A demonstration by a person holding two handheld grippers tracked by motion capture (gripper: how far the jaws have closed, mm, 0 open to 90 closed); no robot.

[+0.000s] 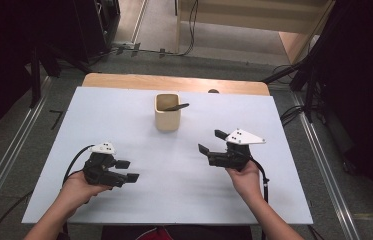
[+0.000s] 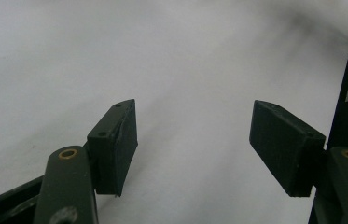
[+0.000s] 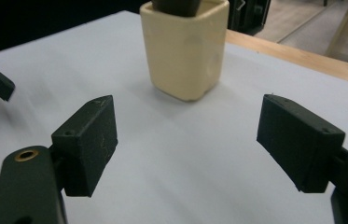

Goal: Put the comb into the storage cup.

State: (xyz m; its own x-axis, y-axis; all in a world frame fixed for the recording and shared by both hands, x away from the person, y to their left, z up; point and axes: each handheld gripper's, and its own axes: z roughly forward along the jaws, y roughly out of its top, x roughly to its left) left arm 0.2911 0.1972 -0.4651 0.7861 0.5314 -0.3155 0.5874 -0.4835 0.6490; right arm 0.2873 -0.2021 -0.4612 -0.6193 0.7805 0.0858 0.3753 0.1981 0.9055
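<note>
High view, one white tabletop (image 1: 174, 165) with a wooden strip along its far edge.

Item: cream square cup (image 1: 167, 112), upright, near the middle of the far edge, a little in from it. A dark utensil handle (image 1: 178, 106) leans out over its right rim; what the utensil is cannot be told.

Item: left gripper (image 1: 126, 170), held in the person's left hand (image 1: 76, 187) near the near-left corner. Jaws spread wide, nothing between them; its own view confirms bare white surface between the pads (image 2: 115, 144).

Item: right gripper (image 1: 212, 141), held in the right hand (image 1: 246, 180) toward the near-right part of the tabletop. Jaws likewise apart and empty, pointed toward the cup, which sits ahead of them in the right gripper view (image 3: 185, 51) and well apart.

Risks, as judged:
- The cup looks light and taller than its base is wide; a jaw striking its side could tip or slide it toward the far edge.
- The leaning handle shifts weight to one rim; snagging it could topple the cup.
- Smooth walls may slip from a shallow pinch.
- Both grippers converging on the cup could collide.
</note>
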